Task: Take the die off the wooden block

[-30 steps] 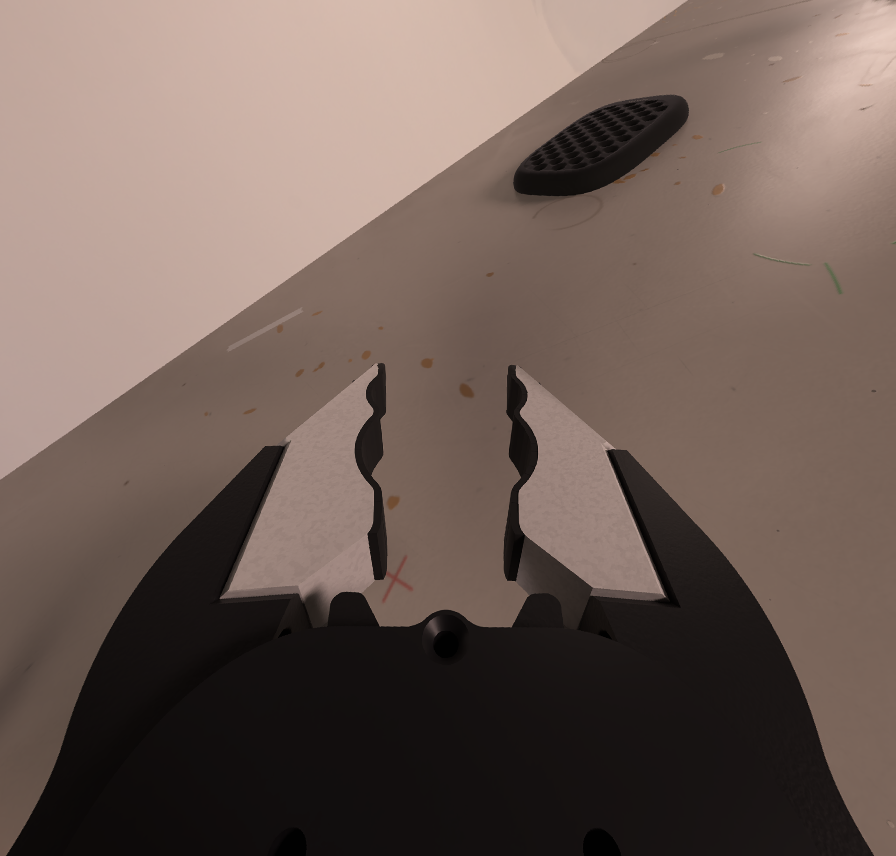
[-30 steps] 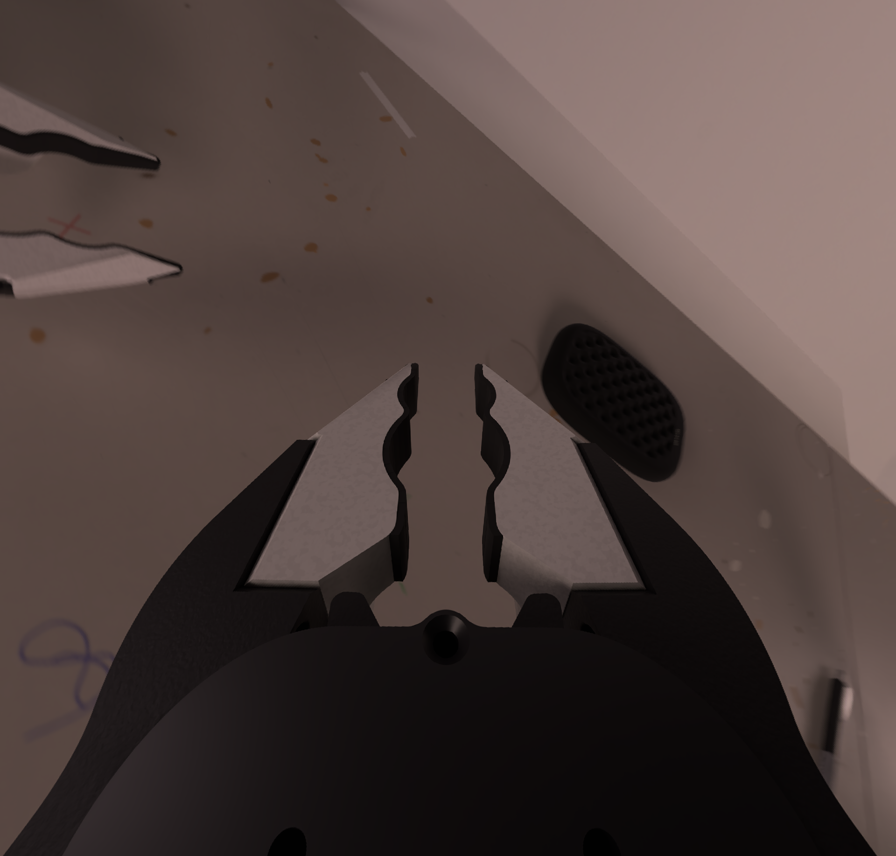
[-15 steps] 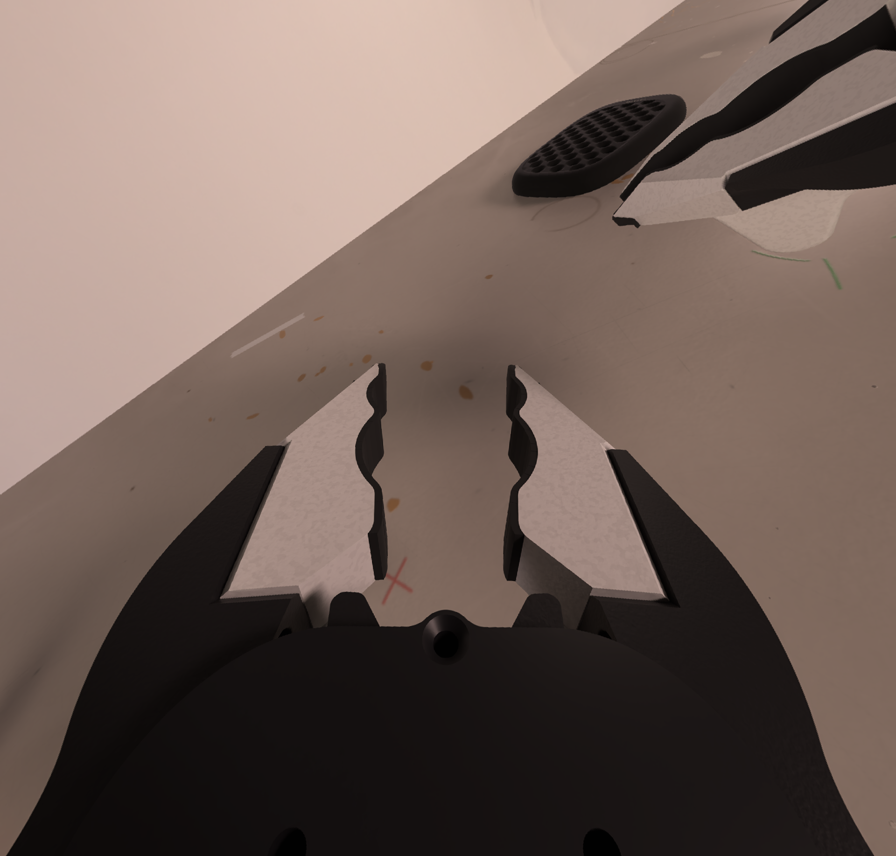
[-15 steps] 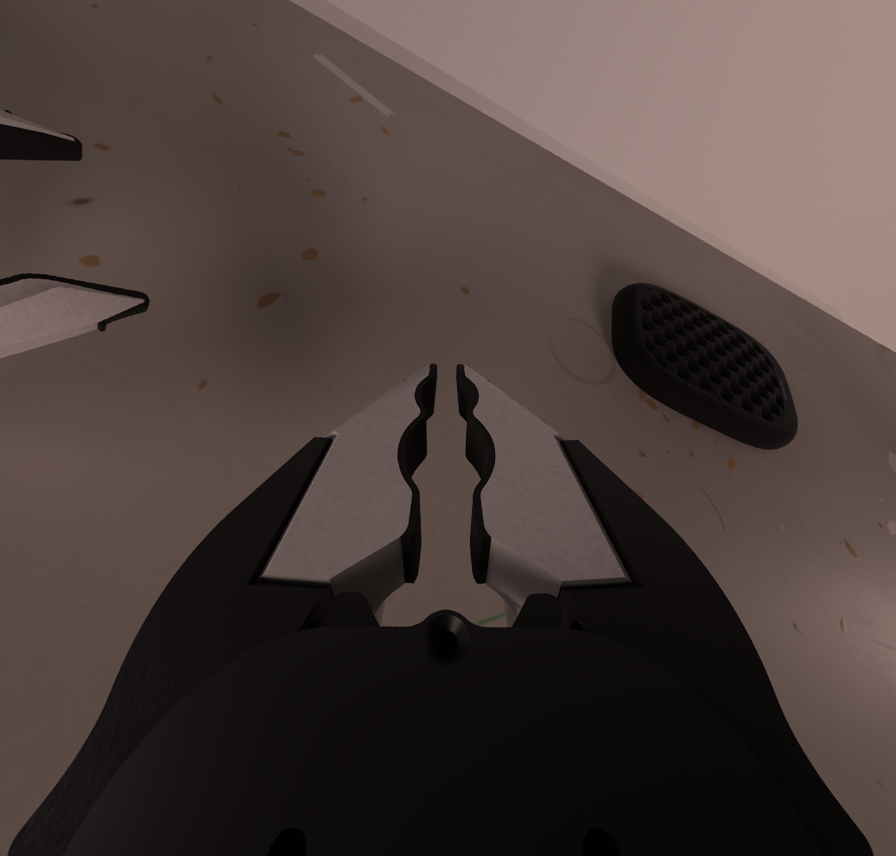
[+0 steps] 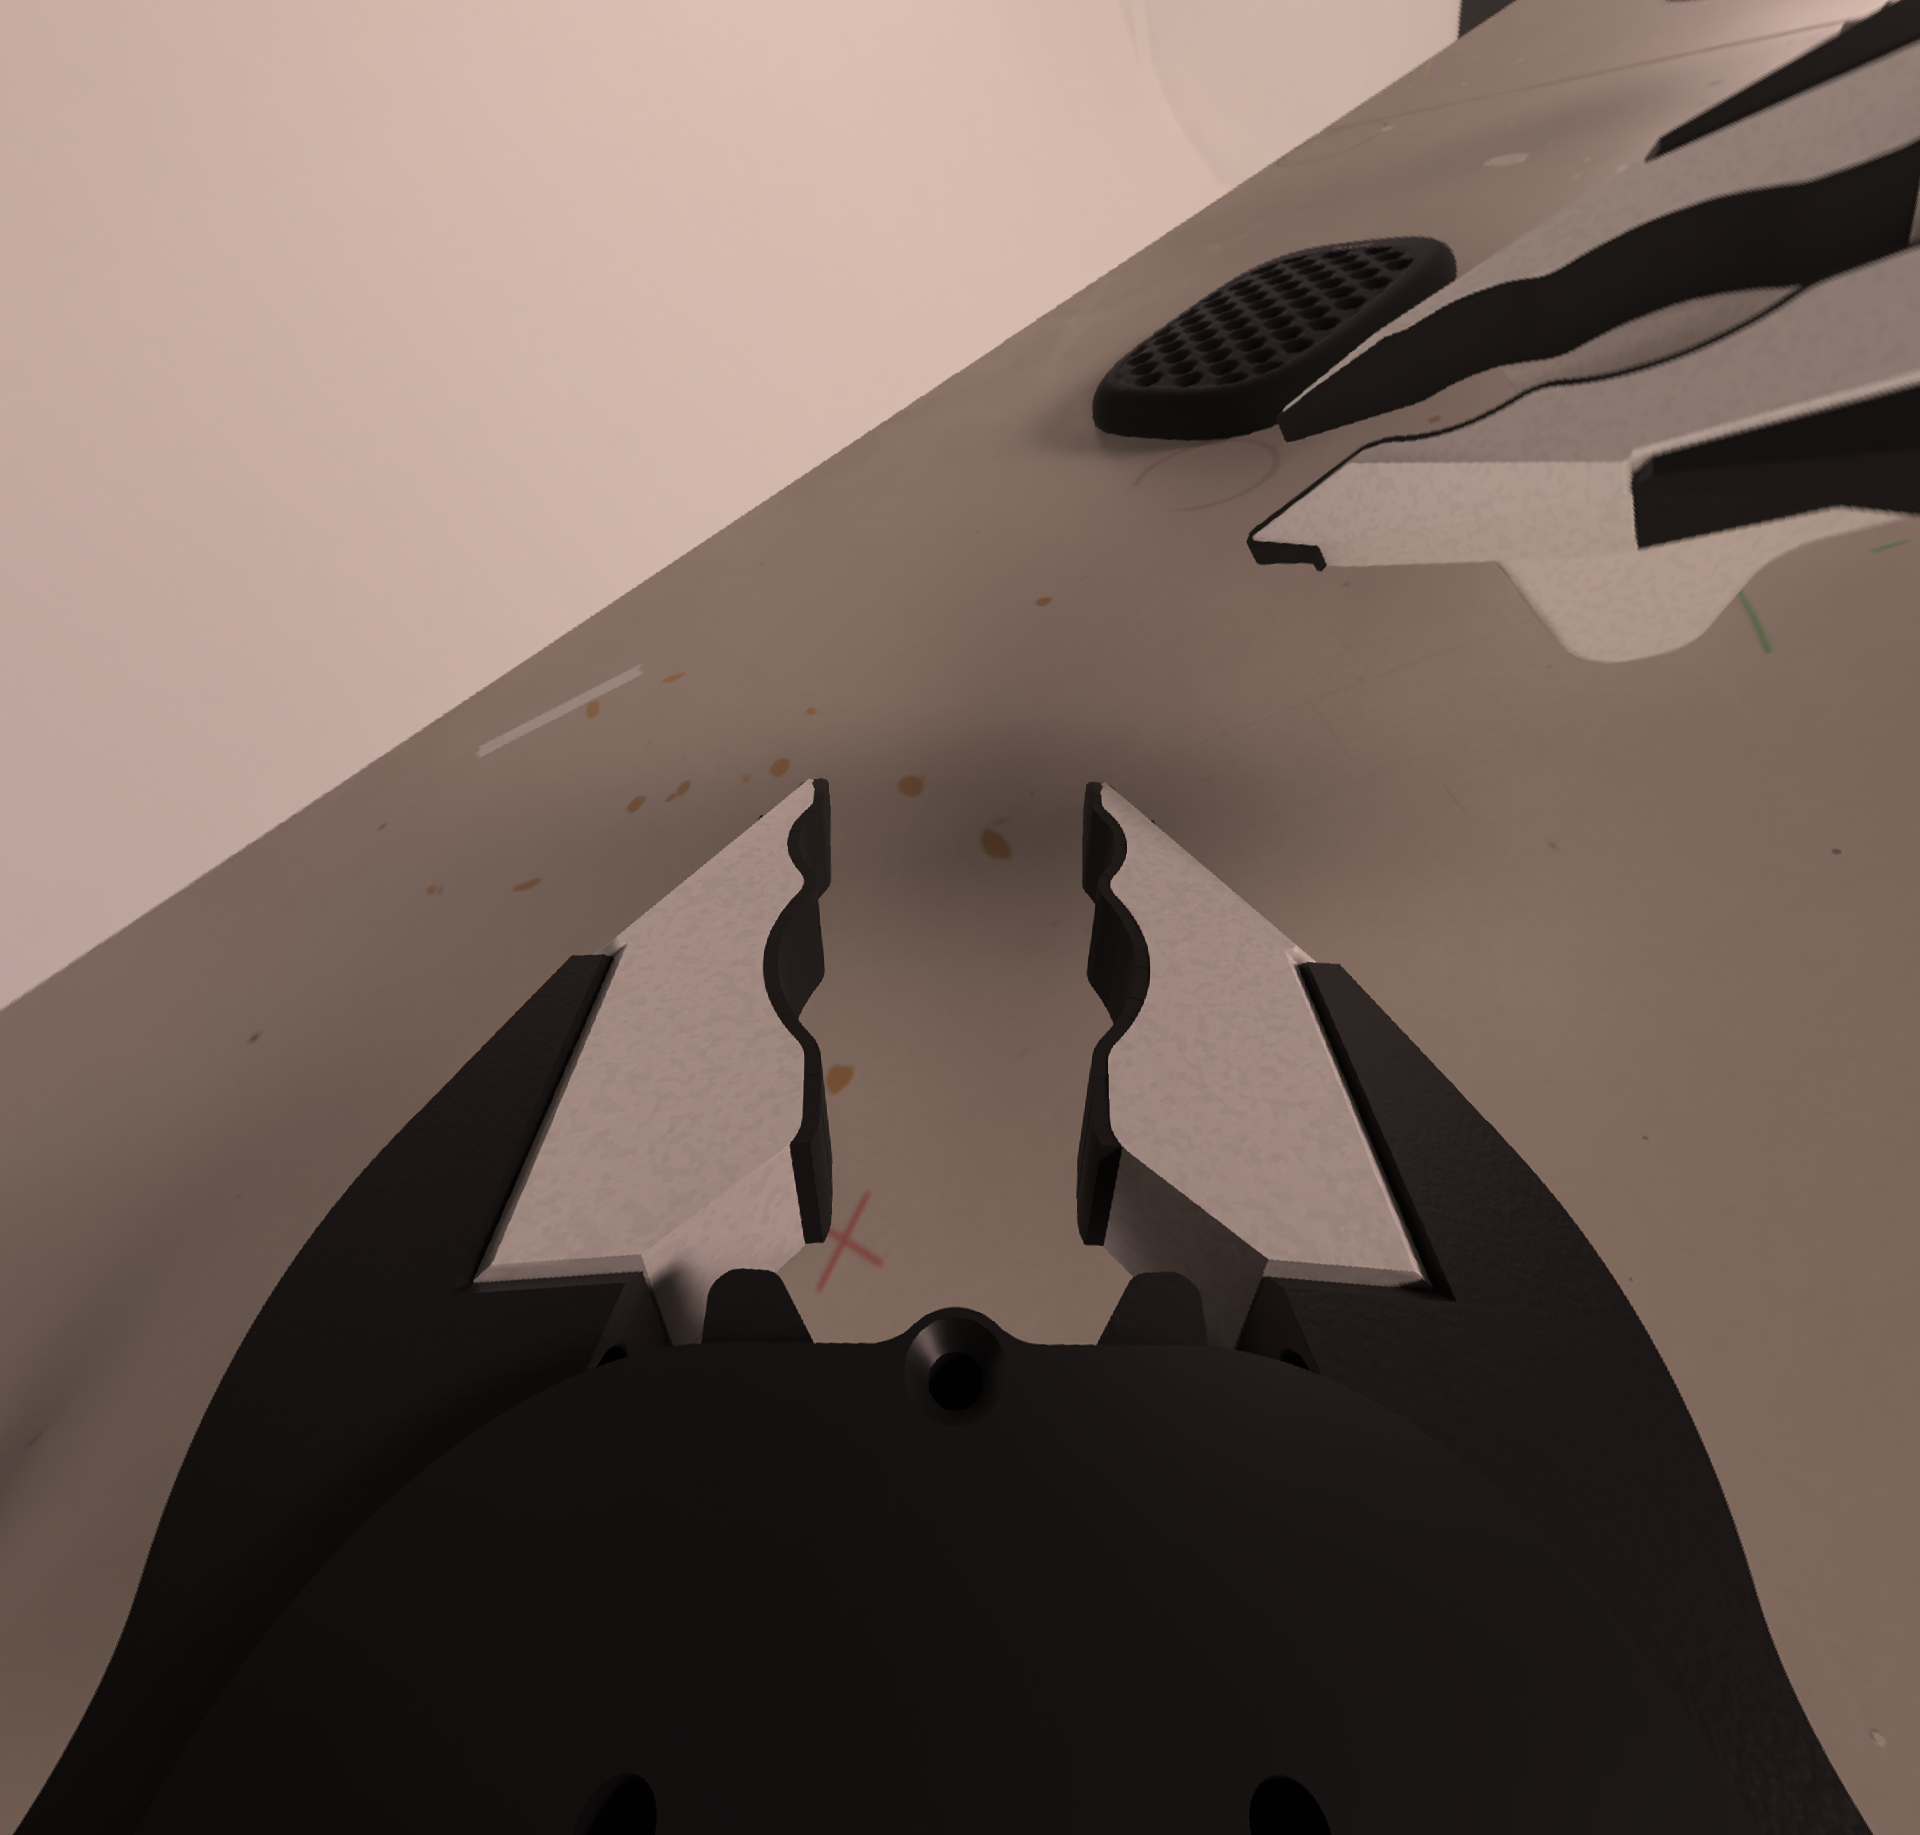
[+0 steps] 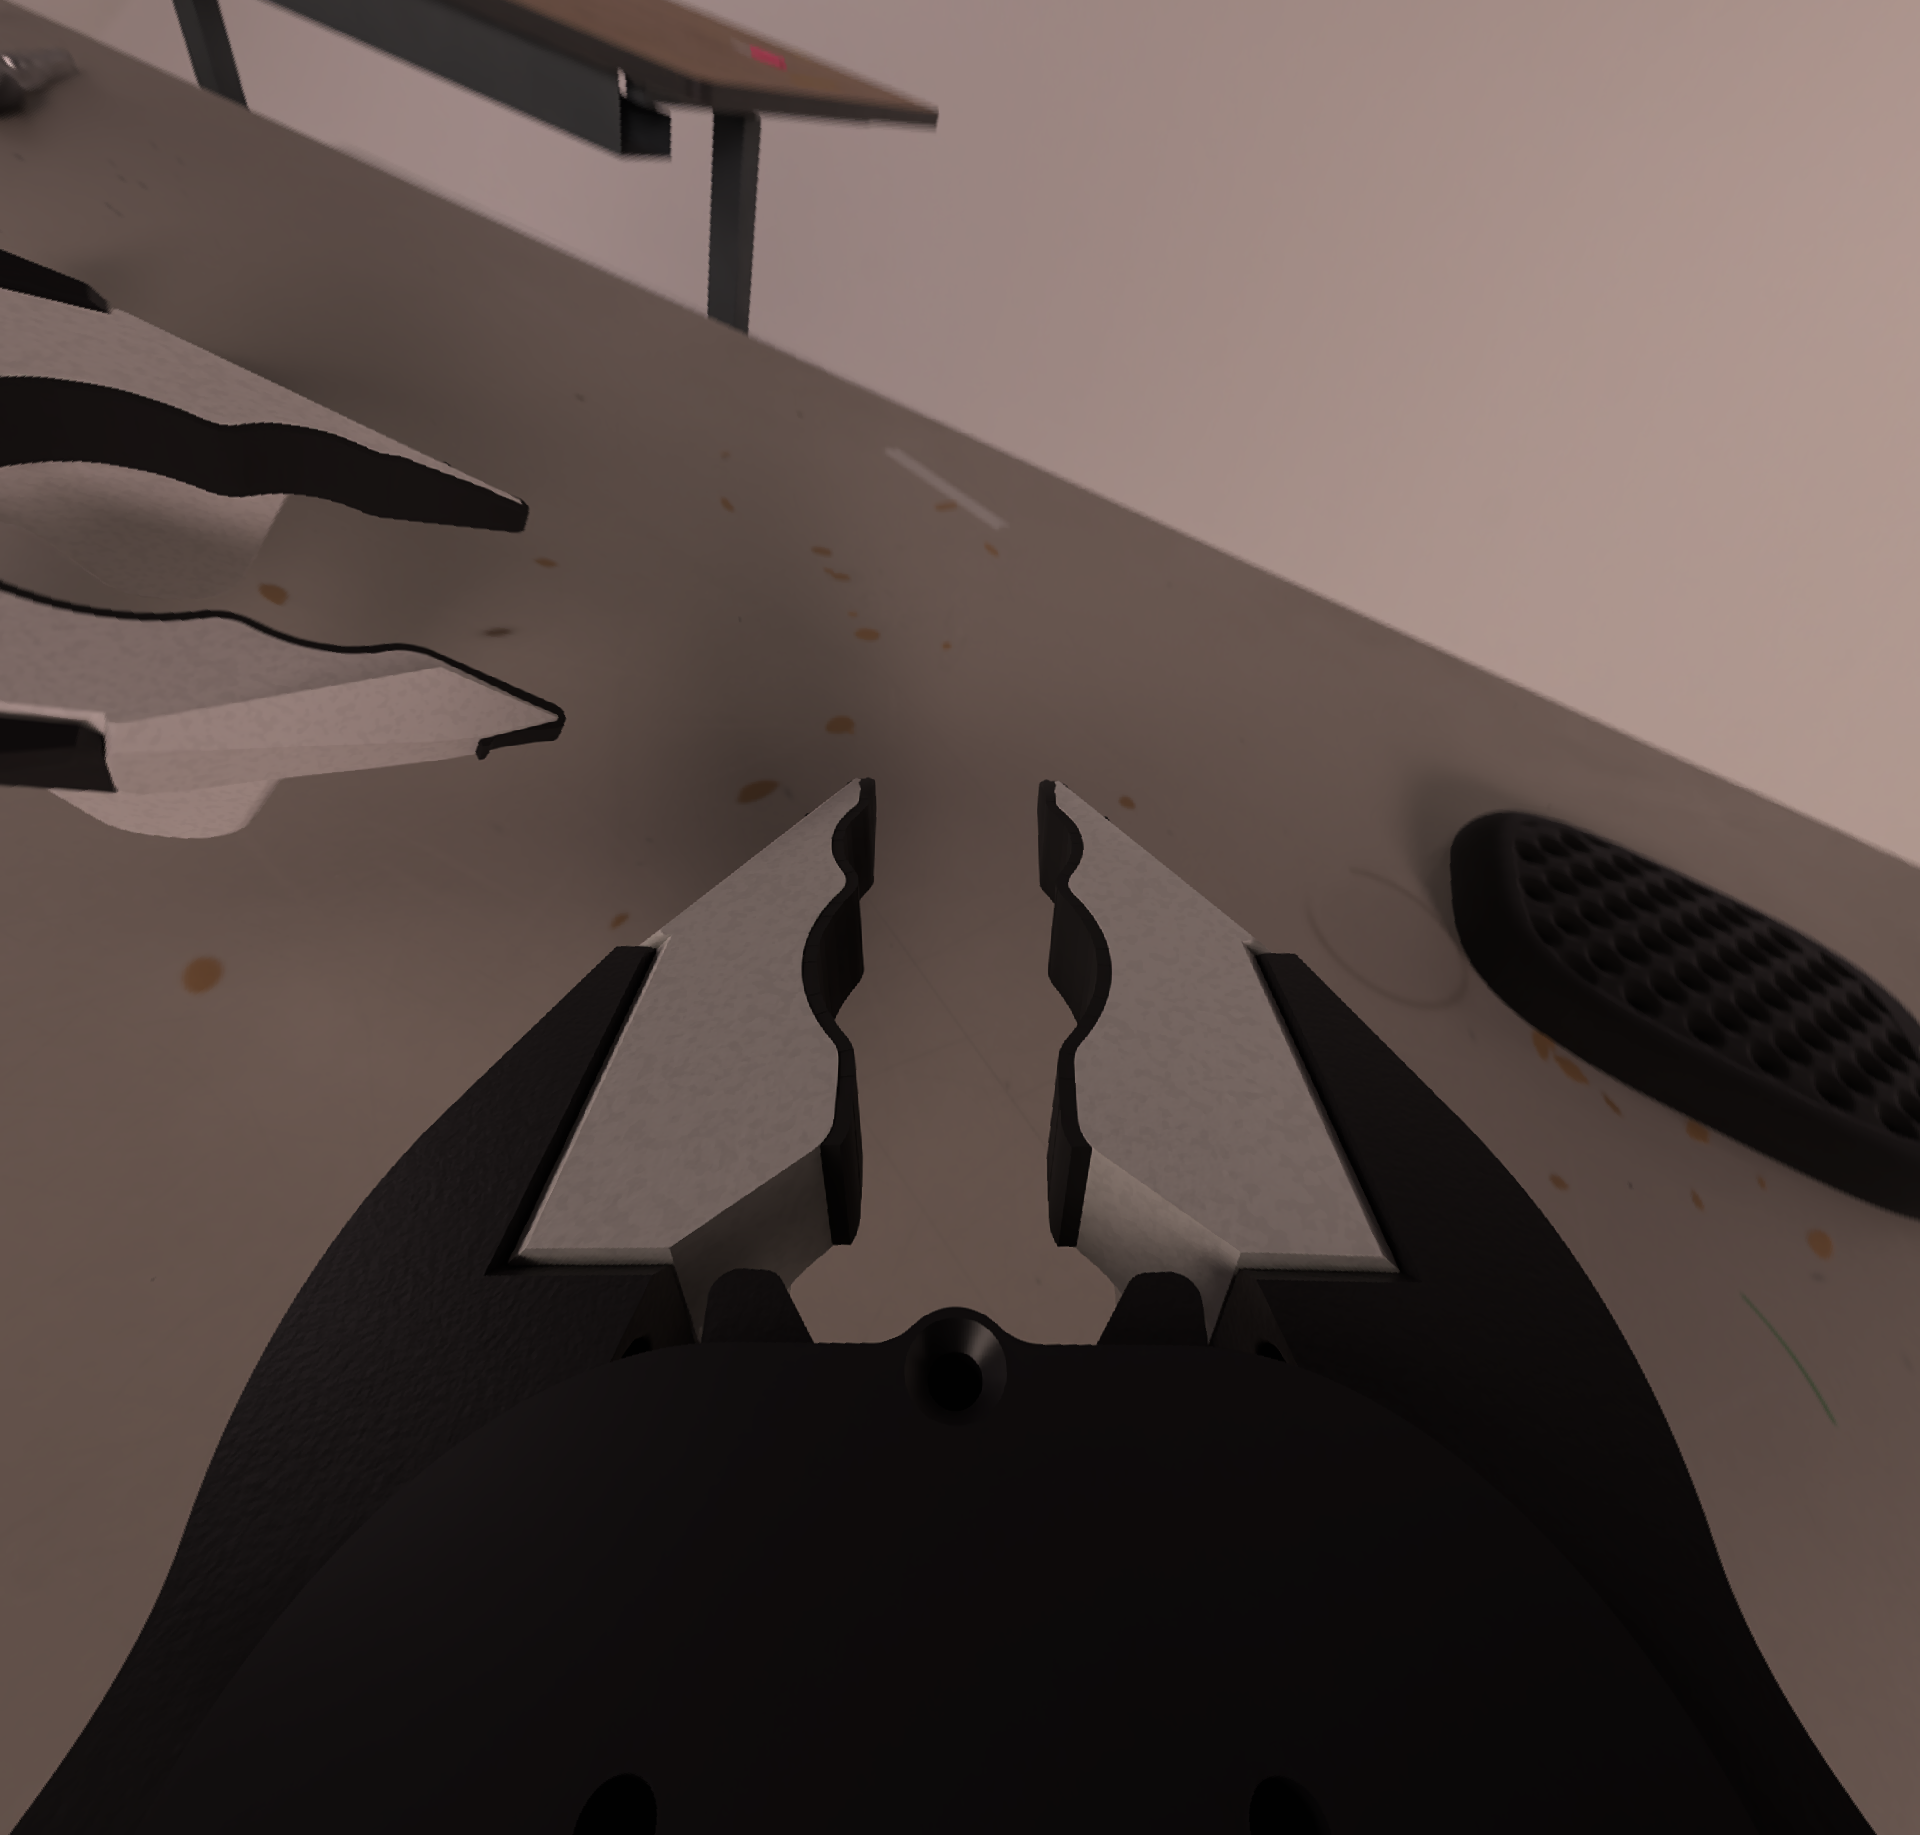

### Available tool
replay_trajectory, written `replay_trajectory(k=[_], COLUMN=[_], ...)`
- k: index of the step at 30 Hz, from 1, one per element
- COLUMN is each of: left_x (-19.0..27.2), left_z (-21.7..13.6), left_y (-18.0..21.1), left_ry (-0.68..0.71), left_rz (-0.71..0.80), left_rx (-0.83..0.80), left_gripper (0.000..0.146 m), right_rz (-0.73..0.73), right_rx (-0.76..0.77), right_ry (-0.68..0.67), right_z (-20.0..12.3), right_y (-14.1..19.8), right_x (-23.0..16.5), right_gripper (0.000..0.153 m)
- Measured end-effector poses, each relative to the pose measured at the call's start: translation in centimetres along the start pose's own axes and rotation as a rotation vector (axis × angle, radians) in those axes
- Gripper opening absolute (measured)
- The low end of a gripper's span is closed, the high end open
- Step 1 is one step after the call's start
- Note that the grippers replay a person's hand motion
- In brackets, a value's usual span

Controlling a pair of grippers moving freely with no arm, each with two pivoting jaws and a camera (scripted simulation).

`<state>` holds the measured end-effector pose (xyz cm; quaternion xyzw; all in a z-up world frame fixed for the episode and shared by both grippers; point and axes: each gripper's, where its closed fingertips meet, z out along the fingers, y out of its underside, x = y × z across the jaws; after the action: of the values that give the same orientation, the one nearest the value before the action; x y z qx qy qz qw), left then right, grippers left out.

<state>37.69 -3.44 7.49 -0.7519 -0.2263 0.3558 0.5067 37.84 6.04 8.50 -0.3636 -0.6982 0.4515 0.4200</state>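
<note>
Both sets of jaws are apart and empty over bare worktop (image 5: 1351,902). Die and block aren't in view, so probably searching; next, find them.

No legible text; red cross mark (image 5: 847,1255) on tabletop (image 5: 1351,954).

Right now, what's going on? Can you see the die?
Left gripper open, empty. Right gripper open, empty. Die and block not in view. Only a black mat on the table.
</note>
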Motion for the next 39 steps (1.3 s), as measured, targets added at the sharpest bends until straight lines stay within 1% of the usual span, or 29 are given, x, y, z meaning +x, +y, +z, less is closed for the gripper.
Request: replay_trajectory(k=[4,8,10,13,14,16,19,21,22,23,25,26,31,36,39], left_x=[-0.9,-1.7,-2.3,-4.2,-5.3,-8.3,-14.3,-18.1,-19.5,-20.4,-21.9,-22.6,-24.6,-25.1,-25.4], left_z=[-0.5,-2.2,-4.1,-8.1,-9.6,-12.6,-16.5,-18.0,-18.2,-18.0,-17.1,-16.6,-14.9,-14.4,-14.0], left_y=[-0.6,-2.8,-4.3,-6.0,-6.2,-5.8,-3.9,-1.8,-0.5,0.7,3.4,4.9,11.0,14.2,15.3], left_ry=[-0.014,-0.026,-0.038,-0.073,-0.09,-0.137,-0.25,-0.317,-0.317,-0.288,-0.223,-0.212,-0.2,-0.193,-0.201], left_rz=[-0.031,-0.034,-0.04,-0.065,-0.073,-0.108,-0.174,-0.197,-0.209,-0.222,-0.254,-0.258,-0.233,-0.231,-0.215], left_rx=[0.016,0.043,0.061,0.078,0.08,0.06,-0.014,-0.101,-0.162,-0.218,-0.321,-0.379,-0.669,-0.855,-0.904], left_gripper=[0.048,0.05,0.051,0.051,0.048,0.038,0.035,0.034,0.034,0.034,0.038,0.039,0.042,0.048,0.047], right_rz=[-0.026,-0.012,0.003,0.02,0.022,0.019,-0.004,-0.02,-0.029,-0.04,-0.062,-0.07,-0.055,-0.039,-0.041], right_rx=[0.098,0.137,0.133,0.138,0.139,0.134,0.126,0.126,0.123,0.118,0.112,0.113,0.122,0.13,0.131], right_ry=[-0.012,-0.047,-0.078,-0.104,-0.115,-0.132,-0.139,-0.148,-0.153,-0.157,-0.158,-0.157,-0.156,-0.164,-0.169], right_z=[-0.2,-0.2,0.0,0.1,0.2,0.3,0.5,0.5,0.6,0.6,0.7,0.7,0.6,0.5,0.5], right_y=[-0.8,-0.9,-0.8,-0.9,-0.9,-0.9,-0.8,-0.8,-0.8,-0.8,-0.7,-0.8,-0.8,-0.9,-0.9], right_x=[-0.5,-1.1,-1.5,-1.8,-2.0,-2.4,-2.7,-3.1,-3.3,-3.4,-3.6,-3.7,-3.6,-3.5,-3.6], right_gripper=[0.032,0.03,0.029,0.028,0.028,0.028,0.027,0.027,0.027,0.026,0.026,0.026,0.025,0.025,0.025])
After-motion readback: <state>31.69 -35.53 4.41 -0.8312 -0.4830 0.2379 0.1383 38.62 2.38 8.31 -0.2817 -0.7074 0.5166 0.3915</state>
